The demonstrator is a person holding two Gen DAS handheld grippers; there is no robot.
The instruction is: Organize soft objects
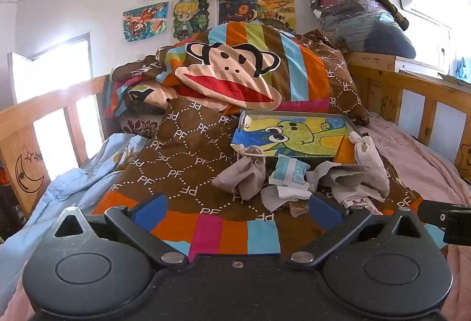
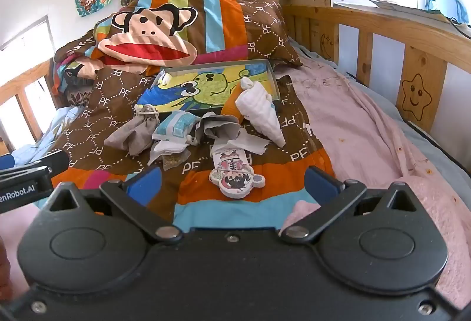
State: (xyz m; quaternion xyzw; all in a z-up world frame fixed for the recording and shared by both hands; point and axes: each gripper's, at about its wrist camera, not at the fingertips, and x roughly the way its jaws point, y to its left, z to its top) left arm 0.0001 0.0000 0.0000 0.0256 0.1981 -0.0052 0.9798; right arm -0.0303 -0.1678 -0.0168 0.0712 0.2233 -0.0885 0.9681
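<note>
Small soft items lie heaped on a brown "PF" quilt point(image 1: 188, 150). A grey drawstring pouch point(image 1: 241, 173) point(image 2: 132, 132) is at the left, a pale blue packet point(image 1: 290, 170) point(image 2: 176, 126) in the middle. A crumpled grey cloth point(image 1: 338, 175) point(image 2: 219, 125) and a white pouch point(image 1: 372, 165) point(image 2: 262, 112) sit to the right. A flat cartoon-figure plush point(image 2: 235, 170) lies nearest. Behind them a shallow tray point(image 1: 294, 115) point(image 2: 273, 76) holds a green dinosaur drawing. My left gripper point(image 1: 237, 210) and right gripper point(image 2: 234, 182) hover open just short of the heap, nothing between their fingers.
A striped monkey-face duvet point(image 1: 235, 70) is piled against the wall behind the tray. Wooden bed rails point(image 2: 379, 26) run along the right and the left point(image 1: 44, 120). A pink blanket point(image 2: 368, 126) covers the right side; a light blue sheet point(image 1: 73, 179) bunches at the left.
</note>
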